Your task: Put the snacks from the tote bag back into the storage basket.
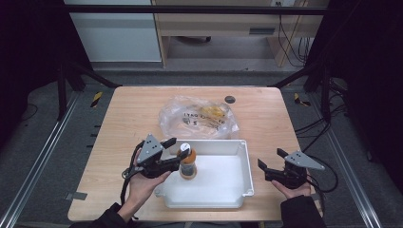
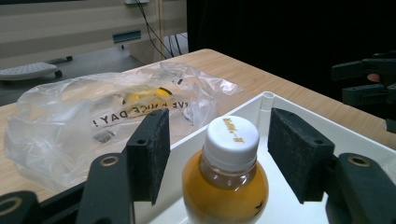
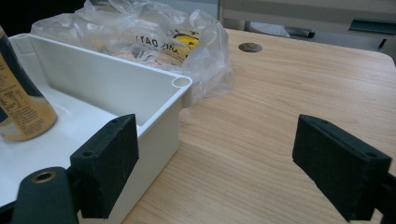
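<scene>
A small bottle of orange drink (image 1: pixel 187 164) with a white cap stands upright at the left end of a white plastic tray (image 1: pixel 247 161). My left gripper (image 1: pixel 177 153) is open around it. In the left gripper view the bottle (image 2: pixel 226 182) stands between the two black pads (image 2: pixel 152 154) with a gap on each side. My right gripper (image 1: pixel 271 158) is open and holds nothing, just right of the tray over the table. In the right gripper view the tray's corner (image 3: pixel 180 84) lies beside the left jaw, with the bottle (image 3: pixel 18 107) at the far left.
A crumpled clear plastic bag (image 1: pixel 197 116) with yellow items inside lies just behind the tray. A dark round grommet (image 1: pixel 230 99) sits in the wooden table (image 1: pixel 128 123) near the back edge. Dark frame rails flank the table.
</scene>
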Demonstrator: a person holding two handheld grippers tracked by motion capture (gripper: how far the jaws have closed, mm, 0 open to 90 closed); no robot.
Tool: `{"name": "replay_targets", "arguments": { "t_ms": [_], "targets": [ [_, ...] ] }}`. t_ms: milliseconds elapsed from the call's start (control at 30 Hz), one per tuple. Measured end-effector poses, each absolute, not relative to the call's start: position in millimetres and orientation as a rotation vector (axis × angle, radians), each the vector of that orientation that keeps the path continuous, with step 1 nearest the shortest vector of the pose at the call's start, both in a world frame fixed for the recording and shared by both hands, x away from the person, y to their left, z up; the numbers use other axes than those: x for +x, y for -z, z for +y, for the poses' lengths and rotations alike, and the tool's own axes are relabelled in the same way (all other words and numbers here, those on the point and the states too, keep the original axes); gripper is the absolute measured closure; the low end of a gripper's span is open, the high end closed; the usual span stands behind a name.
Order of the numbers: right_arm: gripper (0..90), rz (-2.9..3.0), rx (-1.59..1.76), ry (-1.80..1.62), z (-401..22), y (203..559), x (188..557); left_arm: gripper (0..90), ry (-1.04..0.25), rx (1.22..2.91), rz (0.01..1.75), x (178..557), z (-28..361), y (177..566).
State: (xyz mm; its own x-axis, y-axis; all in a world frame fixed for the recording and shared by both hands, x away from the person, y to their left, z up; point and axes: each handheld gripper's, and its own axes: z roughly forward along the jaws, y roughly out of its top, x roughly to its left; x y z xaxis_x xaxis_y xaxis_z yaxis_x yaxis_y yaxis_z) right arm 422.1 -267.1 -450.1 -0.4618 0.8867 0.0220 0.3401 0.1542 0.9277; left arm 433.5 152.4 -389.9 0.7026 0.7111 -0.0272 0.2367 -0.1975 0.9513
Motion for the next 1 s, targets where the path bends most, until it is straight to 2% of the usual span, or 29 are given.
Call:
{"name": "replay_targets", "arguments": {
  "t_ms": [400, 1000],
  "targets": [
    [14.4, 1.89, 1.171, -1.275, -267.5, 450.5, 422.3, 35.9, -0.552, 1.77, 0.809, 434.7, 188.4, 398.3],
    [14.2, 1.892, 1.18, -1.25, -268.1, 451.3, 422.5, 34.9, -0.623, 1.779, 0.941, 442.5, 238.9, 430.7]
  ]
}}
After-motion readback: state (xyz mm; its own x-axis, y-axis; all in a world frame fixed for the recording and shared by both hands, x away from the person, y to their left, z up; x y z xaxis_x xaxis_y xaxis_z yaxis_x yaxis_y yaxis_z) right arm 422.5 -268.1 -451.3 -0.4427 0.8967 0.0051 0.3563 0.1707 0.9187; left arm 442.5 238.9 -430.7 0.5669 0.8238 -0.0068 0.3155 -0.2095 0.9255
